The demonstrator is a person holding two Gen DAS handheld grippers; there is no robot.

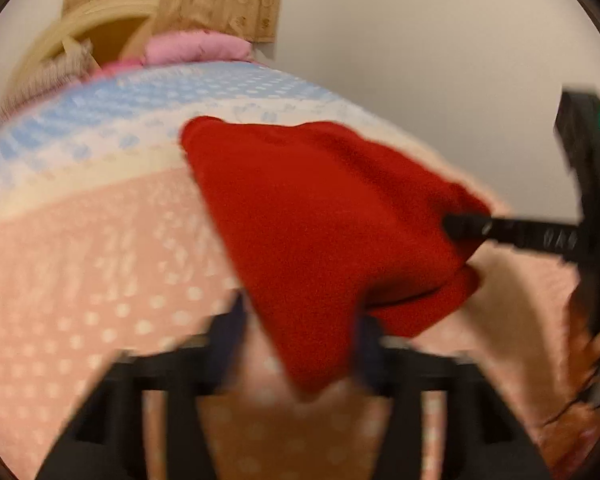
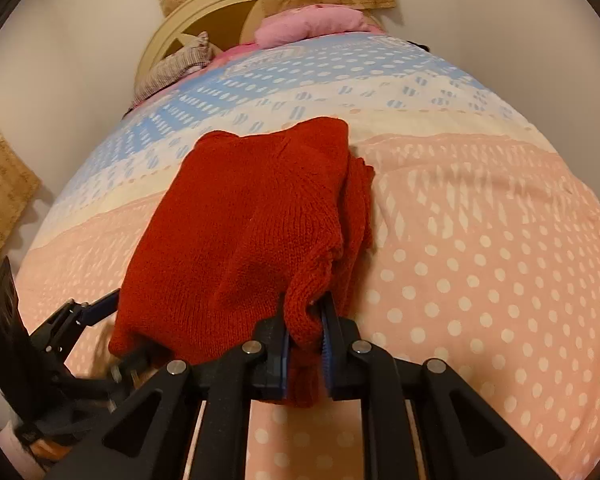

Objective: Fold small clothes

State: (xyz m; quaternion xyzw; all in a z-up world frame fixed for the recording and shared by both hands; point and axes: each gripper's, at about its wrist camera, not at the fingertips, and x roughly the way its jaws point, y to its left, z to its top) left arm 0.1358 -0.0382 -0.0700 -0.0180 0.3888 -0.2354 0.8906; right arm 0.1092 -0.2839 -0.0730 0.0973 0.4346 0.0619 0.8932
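Note:
A red knit garment lies folded on the bed, its near edge raised. In the right wrist view my right gripper is shut on a bunched fold of that near edge, blue pads pressing from both sides. My left gripper is at the garment's near-left corner, one finger above and one below it. In the blurred left wrist view the red garment runs down between the left gripper's dark fingers, which close on it. There my right gripper pinches the cloth's right corner.
The bedspread is pink with white dots near me and blue and white farther off. A pink pillow, a checked cloth and a cream headboard are at the far end. Walls and a beige curtain stand around the bed.

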